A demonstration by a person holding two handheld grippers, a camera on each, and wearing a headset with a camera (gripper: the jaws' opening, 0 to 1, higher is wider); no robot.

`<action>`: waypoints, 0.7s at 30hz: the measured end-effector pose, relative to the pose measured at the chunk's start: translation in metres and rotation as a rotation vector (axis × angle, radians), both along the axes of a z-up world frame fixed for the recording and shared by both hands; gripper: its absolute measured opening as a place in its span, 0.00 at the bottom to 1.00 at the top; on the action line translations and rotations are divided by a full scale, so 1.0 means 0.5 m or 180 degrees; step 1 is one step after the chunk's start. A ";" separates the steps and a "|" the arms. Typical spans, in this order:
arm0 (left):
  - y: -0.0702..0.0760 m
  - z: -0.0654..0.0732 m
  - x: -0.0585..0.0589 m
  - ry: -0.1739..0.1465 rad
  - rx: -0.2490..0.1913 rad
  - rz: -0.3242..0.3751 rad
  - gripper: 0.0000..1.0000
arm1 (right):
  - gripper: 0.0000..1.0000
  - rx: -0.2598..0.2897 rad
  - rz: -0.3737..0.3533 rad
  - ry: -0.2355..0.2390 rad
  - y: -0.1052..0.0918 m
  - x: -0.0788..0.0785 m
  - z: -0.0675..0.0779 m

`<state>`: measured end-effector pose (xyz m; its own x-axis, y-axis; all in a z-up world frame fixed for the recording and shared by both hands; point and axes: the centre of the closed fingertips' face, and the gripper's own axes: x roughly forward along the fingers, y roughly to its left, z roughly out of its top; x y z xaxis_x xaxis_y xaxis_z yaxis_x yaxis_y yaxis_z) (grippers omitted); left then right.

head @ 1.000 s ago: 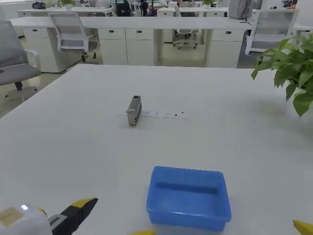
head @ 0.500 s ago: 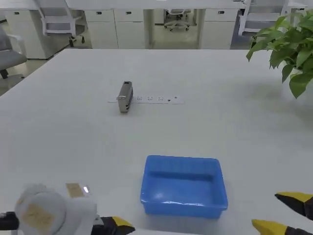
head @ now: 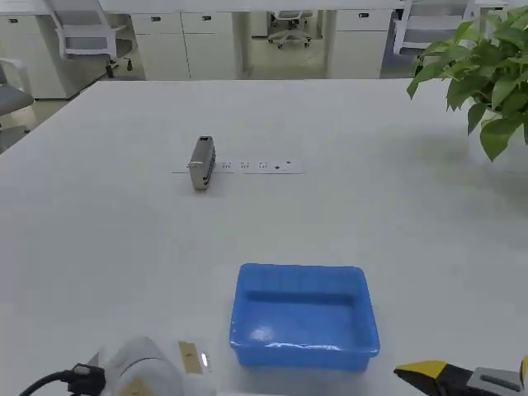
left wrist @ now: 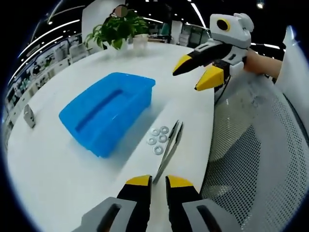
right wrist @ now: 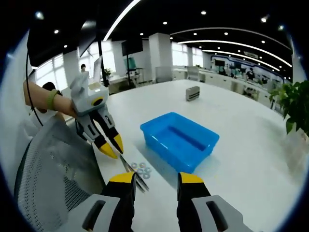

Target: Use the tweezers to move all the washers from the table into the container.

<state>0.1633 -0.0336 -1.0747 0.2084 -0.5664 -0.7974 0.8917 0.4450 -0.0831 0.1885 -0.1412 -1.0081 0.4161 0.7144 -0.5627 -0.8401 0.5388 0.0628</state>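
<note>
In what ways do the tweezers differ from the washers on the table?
The tweezers are one long, thin tool; the washers are several small flat rings. The tweezers lie nearer the table edge; the washers sit clustered between them and the blue container. Both are silvery metal, lying on the white table.

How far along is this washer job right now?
Nothing done: the blue container is empty. In hand: nothing; the left hand-held gripper sits open at one end of the tweezers, the right hand-held gripper open too. Left: all the washers, on the table beside them.
</note>
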 end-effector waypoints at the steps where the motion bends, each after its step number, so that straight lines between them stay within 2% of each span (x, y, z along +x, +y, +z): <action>1: 0.002 -0.002 0.000 -0.0027 0.0061 -0.0071 0.07 | 0.31 -0.0011 0.0032 0.0015 0.004 -0.003 -0.003; 3: 0.005 -0.006 0.002 -0.0115 0.0205 -0.0229 0.05 | 0.31 -0.0031 0.0067 0.0018 0.009 -0.006 -0.006; 4: 0.002 -0.006 0.003 -0.0151 0.0212 -0.0265 0.04 | 0.31 -0.0037 0.0085 0.0020 0.011 -0.007 -0.007; 9: 0.000 -0.012 0.003 -0.0127 0.0232 -0.0363 0.00 | 0.30 -0.0031 0.0168 0.0041 0.024 -0.012 -0.008; 11: 0.000 -0.012 0.001 -0.0202 0.0251 -0.0487 0.00 | 0.30 -0.0040 0.0201 0.0040 0.029 -0.014 -0.009; 14: 0.000 -0.009 -0.006 -0.0187 0.0243 -0.0529 0.00 | 0.30 -0.0063 0.0288 0.0038 0.039 -0.019 -0.013; 17: -0.002 0.004 -0.012 -0.0255 0.0215 -0.0609 0.00 | 0.30 -0.0093 0.0368 0.0034 0.047 -0.026 -0.017; 21: -0.006 0.035 -0.020 -0.0307 0.0156 -0.0641 0.00 | 0.30 -0.0123 0.0471 0.0048 0.060 -0.036 -0.023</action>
<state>0.1533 -0.0365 -1.0571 0.1716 -0.5654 -0.8067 0.9657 0.2585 0.0243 0.1705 -0.1113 -1.0197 0.2990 0.7451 -0.5962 -0.9097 0.4112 0.0577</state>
